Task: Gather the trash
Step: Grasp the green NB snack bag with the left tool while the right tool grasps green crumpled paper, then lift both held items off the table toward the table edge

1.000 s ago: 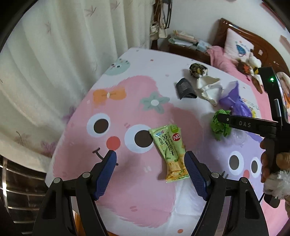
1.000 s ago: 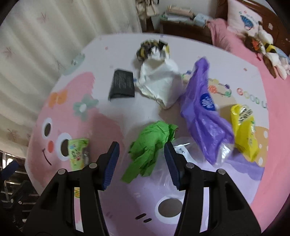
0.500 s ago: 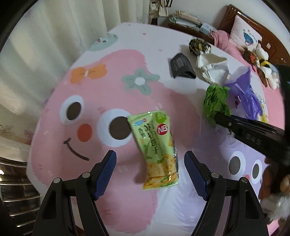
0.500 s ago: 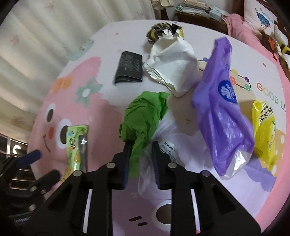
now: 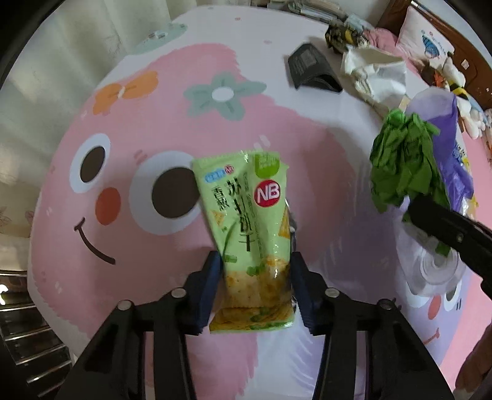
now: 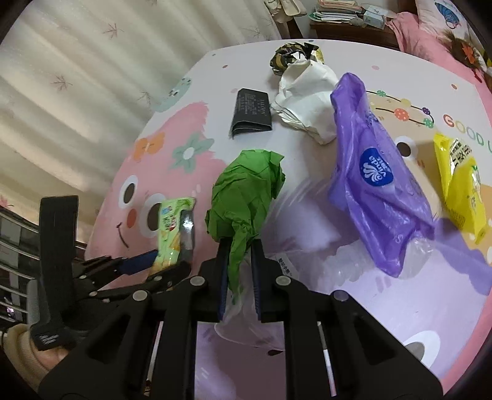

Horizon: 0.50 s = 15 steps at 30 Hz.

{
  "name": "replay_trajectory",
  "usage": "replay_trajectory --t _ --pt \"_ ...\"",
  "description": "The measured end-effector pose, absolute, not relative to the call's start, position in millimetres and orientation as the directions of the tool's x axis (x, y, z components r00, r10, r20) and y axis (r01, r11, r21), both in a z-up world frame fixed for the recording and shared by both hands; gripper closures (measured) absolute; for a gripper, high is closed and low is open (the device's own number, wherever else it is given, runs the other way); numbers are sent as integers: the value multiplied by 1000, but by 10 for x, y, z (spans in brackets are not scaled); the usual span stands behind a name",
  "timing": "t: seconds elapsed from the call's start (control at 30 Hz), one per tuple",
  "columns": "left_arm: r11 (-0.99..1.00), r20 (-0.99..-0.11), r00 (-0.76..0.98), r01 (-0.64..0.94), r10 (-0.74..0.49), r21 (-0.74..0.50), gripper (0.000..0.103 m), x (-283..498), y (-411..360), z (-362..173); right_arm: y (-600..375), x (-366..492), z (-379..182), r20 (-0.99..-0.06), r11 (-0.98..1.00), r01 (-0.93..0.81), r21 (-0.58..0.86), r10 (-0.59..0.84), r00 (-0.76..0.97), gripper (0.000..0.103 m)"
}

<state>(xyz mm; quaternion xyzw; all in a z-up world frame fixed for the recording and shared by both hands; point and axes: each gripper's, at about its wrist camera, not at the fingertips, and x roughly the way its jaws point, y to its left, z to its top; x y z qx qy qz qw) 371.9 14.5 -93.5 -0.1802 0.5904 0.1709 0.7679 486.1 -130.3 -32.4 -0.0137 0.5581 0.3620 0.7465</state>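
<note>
A light green snack packet [image 5: 249, 215] lies on the pink cartoon bedspread [image 5: 147, 129]; my left gripper [image 5: 255, 283] is shut on its lower end. The same packet [image 6: 170, 227] shows at the left of the right wrist view, pinched by the left gripper [image 6: 160, 264]. My right gripper [image 6: 240, 270] is shut on a crumpled green paper wad [image 6: 246, 190], lifted above a clear plastic bag [image 6: 307, 267]. In the left wrist view that wad [image 5: 402, 166] hangs from the right gripper's dark fingers [image 5: 446, 227].
On the bed also lie a purple plastic bag [image 6: 375, 172], a yellow packet [image 6: 461, 184], crumpled white paper [image 6: 310, 98], a black folded card [image 6: 252, 112] and a dark patterned wrapper [image 6: 289, 57]. Curtains [image 6: 77, 92] hang left; a nightstand [image 6: 347, 18] and pillows sit behind.
My left gripper moved forward and shut on the green snack packet. My right gripper shut on the green paper wad and raised it off the bed.
</note>
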Motion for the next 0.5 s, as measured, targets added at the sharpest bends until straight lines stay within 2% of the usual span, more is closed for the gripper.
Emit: replay_trajectory --t 0.03,0.13,0.5 --pt "880 -968 245 -470 53 -70 76 3716 141 -943 -1313 4845 -320 -841 737 -554 387 528 114 92" --pt "883 -965 254 -464 59 -69 88 3684 151 -949 -1343 4804 -314 -836 734 -550 399 537 110 92" --pt "893 -946 319 -440 59 -92 92 3493 166 -783 -1281 4765 -400 -832 732 -537 419 546 94 91"
